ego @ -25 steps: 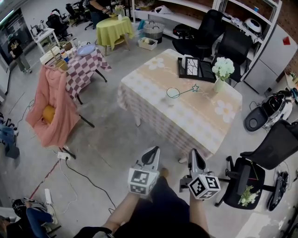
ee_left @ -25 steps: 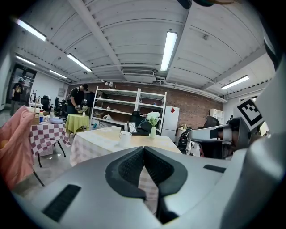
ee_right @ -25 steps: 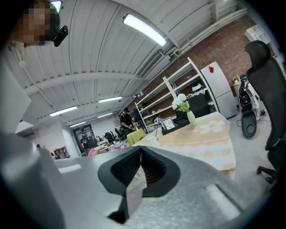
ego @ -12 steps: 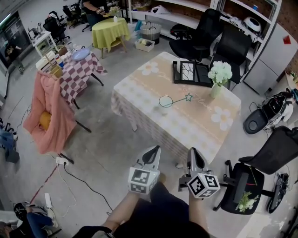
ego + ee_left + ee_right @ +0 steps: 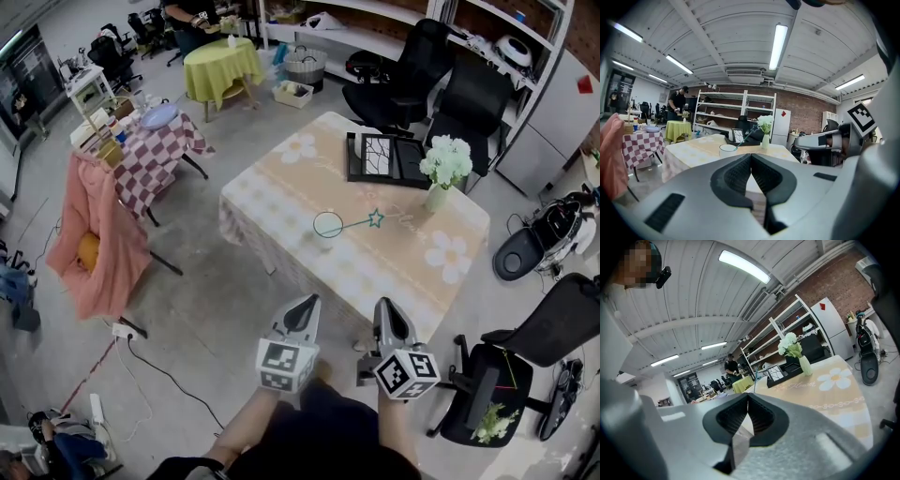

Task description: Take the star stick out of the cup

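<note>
A white cup (image 5: 328, 225) stands near the middle of a table (image 5: 281, 187) with a beige flowered cloth. A thin teal star stick (image 5: 361, 221) leans out of the cup to the right. In the left gripper view the cup (image 5: 727, 149) and the stick (image 5: 746, 137) show far ahead. My left gripper (image 5: 305, 305) and right gripper (image 5: 387, 307) hang side by side over the floor, short of the table's near edge. Both are shut with nothing between the jaws, as the left gripper view (image 5: 751, 157) and right gripper view (image 5: 748, 397) show.
A vase of white flowers (image 5: 439, 173) and a black framed picture (image 5: 384, 155) sit at the table's far side. Black office chairs (image 5: 487, 384) stand to the right and behind. A pink-draped chair (image 5: 103, 225), a checked table (image 5: 159, 141) and floor cables (image 5: 159, 361) lie to the left.
The table with the cup has slid down and left in the head view and looks nearer. Both grippers keep the same place in the view and stay shut.
</note>
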Demonstrator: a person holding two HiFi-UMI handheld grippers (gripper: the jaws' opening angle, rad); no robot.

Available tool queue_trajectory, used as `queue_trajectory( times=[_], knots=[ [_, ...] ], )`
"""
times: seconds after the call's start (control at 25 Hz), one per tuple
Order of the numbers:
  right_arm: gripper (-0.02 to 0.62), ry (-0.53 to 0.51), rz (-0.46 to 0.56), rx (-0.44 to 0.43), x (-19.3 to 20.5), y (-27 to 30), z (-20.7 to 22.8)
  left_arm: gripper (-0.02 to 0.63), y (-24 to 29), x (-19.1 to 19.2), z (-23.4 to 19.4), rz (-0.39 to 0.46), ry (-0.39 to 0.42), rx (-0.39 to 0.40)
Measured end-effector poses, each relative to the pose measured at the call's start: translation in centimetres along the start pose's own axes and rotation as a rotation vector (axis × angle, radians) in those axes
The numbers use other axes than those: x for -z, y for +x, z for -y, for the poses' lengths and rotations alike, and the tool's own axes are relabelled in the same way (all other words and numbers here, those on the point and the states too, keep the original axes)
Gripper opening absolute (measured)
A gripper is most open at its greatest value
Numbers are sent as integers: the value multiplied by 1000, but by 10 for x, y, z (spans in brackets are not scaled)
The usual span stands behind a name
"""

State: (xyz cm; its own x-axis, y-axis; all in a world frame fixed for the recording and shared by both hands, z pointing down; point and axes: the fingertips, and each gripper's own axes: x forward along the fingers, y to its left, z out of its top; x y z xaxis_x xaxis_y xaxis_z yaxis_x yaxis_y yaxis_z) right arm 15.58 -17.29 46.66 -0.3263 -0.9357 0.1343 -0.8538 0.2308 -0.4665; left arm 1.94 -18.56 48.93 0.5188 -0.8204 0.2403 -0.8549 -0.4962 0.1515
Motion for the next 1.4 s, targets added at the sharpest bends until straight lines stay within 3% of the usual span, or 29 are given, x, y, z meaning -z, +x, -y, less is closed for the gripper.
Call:
queue_trajectory(
  times=[0.72,1.4],
  knots=[
    [2,-6,-43,-54,5,50,16,9,35,7,-26,-2,-25,-64],
    [2,-16,-70,-21,8,65,15,9,44,10,-38,-18,-72,-39]
  ],
)
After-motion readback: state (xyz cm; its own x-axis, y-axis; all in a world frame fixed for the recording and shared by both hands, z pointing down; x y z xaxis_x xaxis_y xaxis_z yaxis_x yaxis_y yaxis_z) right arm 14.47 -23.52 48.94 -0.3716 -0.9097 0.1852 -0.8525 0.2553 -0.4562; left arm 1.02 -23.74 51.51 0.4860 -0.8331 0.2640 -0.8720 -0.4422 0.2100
